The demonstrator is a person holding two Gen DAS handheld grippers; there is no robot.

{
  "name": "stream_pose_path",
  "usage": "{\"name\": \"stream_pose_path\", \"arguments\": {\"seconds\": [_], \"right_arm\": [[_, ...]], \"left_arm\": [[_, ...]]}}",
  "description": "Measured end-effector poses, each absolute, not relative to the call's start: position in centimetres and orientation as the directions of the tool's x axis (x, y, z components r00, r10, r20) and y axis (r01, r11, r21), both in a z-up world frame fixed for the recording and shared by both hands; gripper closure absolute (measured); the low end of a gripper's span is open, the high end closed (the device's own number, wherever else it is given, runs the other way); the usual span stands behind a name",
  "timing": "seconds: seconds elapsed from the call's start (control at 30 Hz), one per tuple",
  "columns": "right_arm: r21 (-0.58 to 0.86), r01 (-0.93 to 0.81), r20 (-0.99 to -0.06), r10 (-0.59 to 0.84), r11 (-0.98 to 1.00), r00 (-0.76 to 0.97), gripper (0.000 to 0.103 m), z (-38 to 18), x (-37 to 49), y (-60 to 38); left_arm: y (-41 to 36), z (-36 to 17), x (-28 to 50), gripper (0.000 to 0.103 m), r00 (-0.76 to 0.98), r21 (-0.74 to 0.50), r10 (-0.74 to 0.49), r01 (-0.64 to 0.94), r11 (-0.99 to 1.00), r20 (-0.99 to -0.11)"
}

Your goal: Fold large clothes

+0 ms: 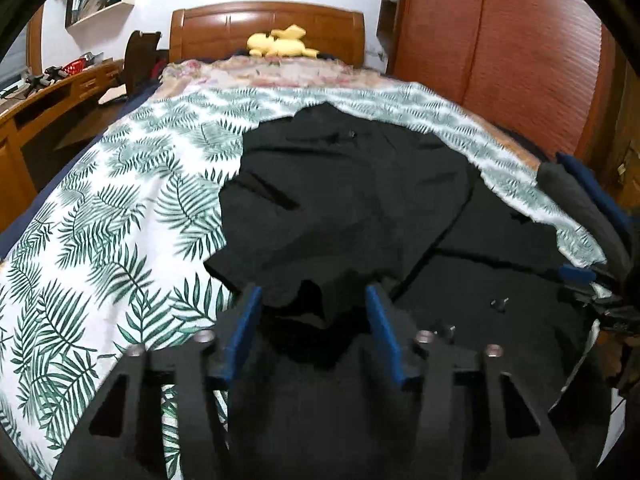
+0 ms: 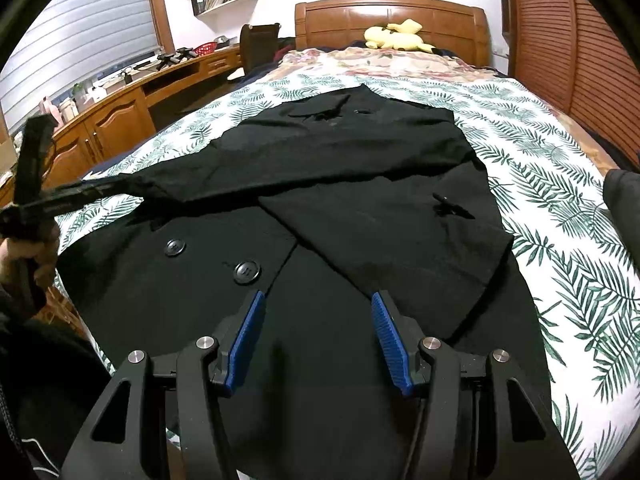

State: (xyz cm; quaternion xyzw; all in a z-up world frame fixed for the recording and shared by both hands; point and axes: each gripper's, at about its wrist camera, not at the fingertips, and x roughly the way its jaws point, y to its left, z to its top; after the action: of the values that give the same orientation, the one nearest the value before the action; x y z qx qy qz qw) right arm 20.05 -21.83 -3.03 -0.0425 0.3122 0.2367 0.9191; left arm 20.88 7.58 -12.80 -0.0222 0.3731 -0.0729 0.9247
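Note:
A black coat (image 2: 360, 152) with large round buttons (image 2: 248, 271) lies spread on the leaf-print bedsheet (image 2: 560, 200). One sleeve (image 2: 392, 232) is folded across its front. The other sleeve (image 2: 208, 178) stretches out to the left, where my left gripper (image 2: 72, 196), held in a hand, meets its end. In the left wrist view that gripper (image 1: 313, 290) has a bunch of black sleeve cloth (image 1: 304, 304) filling the gap between its blue pads (image 1: 250, 320), shut on it. My right gripper (image 2: 318, 296) hovers open over the coat's lower part, with nothing between its pads.
A yellow plush toy (image 2: 396, 36) lies by the wooden headboard (image 2: 392, 16). A wooden desk (image 2: 120, 116) and a chair (image 2: 258, 46) stand to the bed's left, and a slatted wardrobe (image 2: 568, 32) to its right. A dark garment (image 2: 622, 192) sits at the bed's right edge.

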Motion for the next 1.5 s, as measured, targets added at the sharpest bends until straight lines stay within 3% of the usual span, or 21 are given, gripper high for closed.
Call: {"name": "stream_pose_path", "arguments": {"seconds": [0.13,0.17,0.47,0.77,0.83,0.9,0.97,1.5], "right_arm": [[0.077,-0.462,-0.59,0.414,0.884,0.693,0.046,-2.9,19.9,-21.9],[0.079,-0.461,-0.588,0.415,0.884,0.694,0.046,-2.8,19.8,-22.0],[0.05,-0.462,-0.568,0.406,0.885,0.716,0.046,-1.3,18.0,-23.9],[0.017,-0.461,-0.547,0.394,0.887,0.739,0.046,-0.4,15.0,-26.5],[0.016,-0.454,-0.541,0.389,0.891,0.745,0.046,-0.4,14.5,-27.0],[0.019,-0.443,-0.536,0.383,0.896,0.752,0.046,-0.4,14.3,-27.5],[0.035,-0.431,-0.533,0.382,0.902,0.755,0.046,-0.5,14.1,-28.2],[0.067,-0.358,-0.622,0.32,0.931,0.715,0.046,-3.5,17.8,-31.3]], "left_arm": [[7.2,-13.2,20.9,0.095,0.702,-0.113,-0.182,0.144,0.983,-0.688],[7.0,-12.9,20.6,0.097,0.709,-0.116,-0.189,0.152,0.982,-0.68],[3.7,-9.8,16.5,0.098,0.734,-0.074,-0.215,0.219,0.973,-0.644],[3.0,-9.6,14.9,0.095,0.729,-0.105,-0.187,0.157,0.982,-0.659],[3.1,-9.6,14.5,0.082,0.734,-0.109,-0.182,0.147,0.983,-0.654],[3.1,-9.6,14.0,0.04,0.743,-0.11,-0.18,0.143,0.984,-0.645],[3.3,-9.8,13.6,0.018,0.742,-0.111,-0.182,0.144,0.983,-0.645],[7.7,-12.6,12.3,0.018,0.708,-0.067,-0.053,0.007,0.998,-0.704]]}}
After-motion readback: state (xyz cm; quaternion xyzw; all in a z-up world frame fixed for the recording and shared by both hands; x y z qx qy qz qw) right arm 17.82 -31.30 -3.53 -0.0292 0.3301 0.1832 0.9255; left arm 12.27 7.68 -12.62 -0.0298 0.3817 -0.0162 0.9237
